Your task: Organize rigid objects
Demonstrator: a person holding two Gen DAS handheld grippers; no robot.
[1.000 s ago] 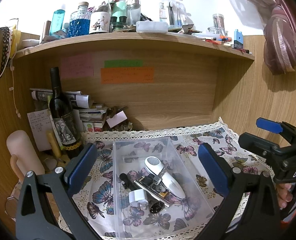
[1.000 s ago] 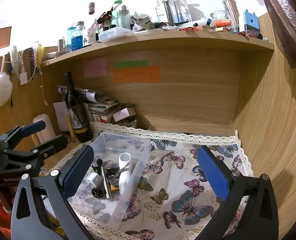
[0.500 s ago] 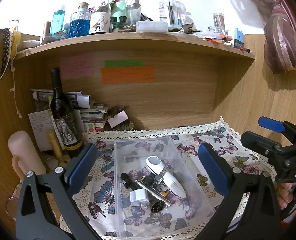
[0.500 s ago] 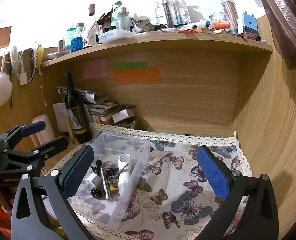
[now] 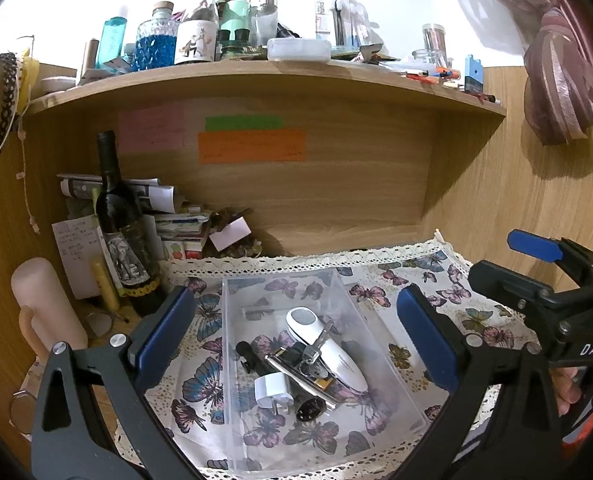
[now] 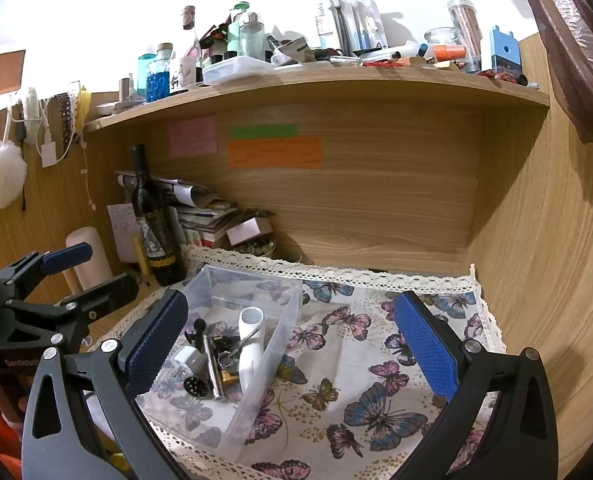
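A clear plastic bin [image 5: 232,364] stands on a butterfly-print cloth [image 5: 476,320]. In it lie a white handheld device [image 5: 328,348], a white plug [image 5: 270,390], a silver bar tool [image 5: 296,376], a black round piece [image 5: 308,410] and other small parts. My left gripper [image 5: 296,336] is open and empty, held above the bin. My right gripper [image 6: 292,340] is open and empty, above the bin's right wall [image 6: 272,356] and the cloth [image 6: 376,400]. The white device [image 6: 250,344] shows there too.
A dark wine bottle [image 5: 122,232] and stacked papers [image 5: 176,224] stand at the back left, beside a pale pink cylinder [image 5: 44,304]. A cluttered wooden shelf [image 5: 256,72] overhangs. Wooden walls close the back and right. The other gripper shows at each view's edge.
Both views have drifted slightly; the grippers stay open and empty above the bin. Nothing in the bin has moved.
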